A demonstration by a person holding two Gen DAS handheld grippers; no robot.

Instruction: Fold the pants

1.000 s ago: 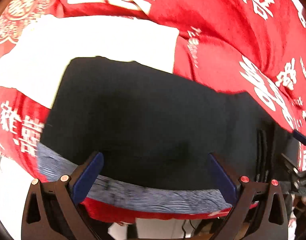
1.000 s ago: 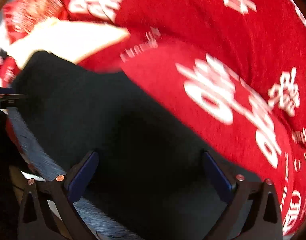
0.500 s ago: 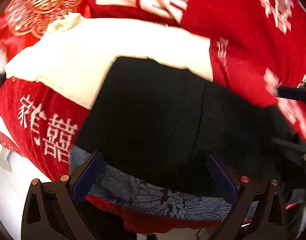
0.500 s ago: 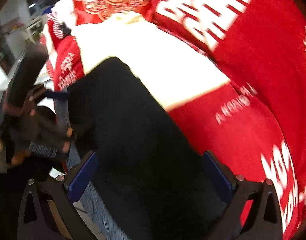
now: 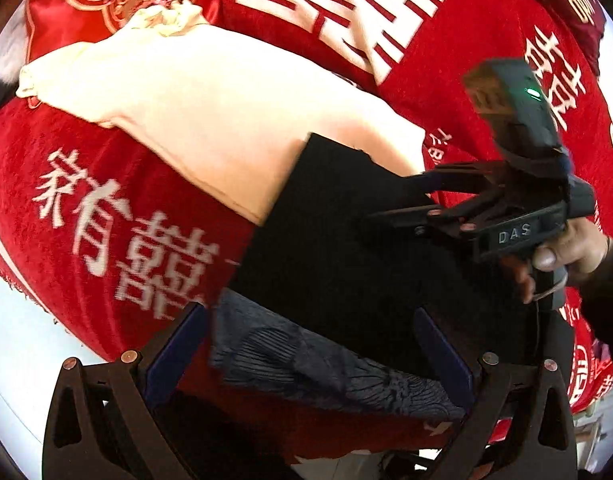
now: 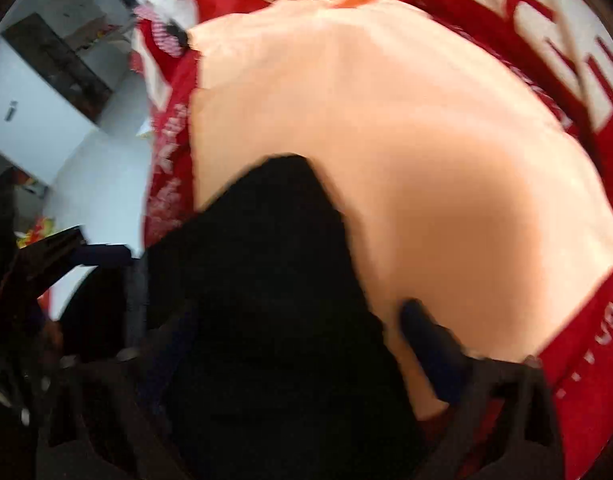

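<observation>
The black pants [image 5: 346,248] lay flat on the red cloth with white characters [image 5: 106,216], their far corner overlapping a cream garment [image 5: 210,120]; a blue patterned band [image 5: 314,360] ran along their near edge. The left tongs [image 5: 306,356] stood wide over that band, gripping nothing. The right tongs [image 6: 306,340] had just been closing, the pants between the jaws, though blur left it unclear whether the pads pressed on them. The fabric looked soft, light and limp, so it would likely sag and crease. The hem corners or the band edge seemed the surest places to pinch.
</observation>
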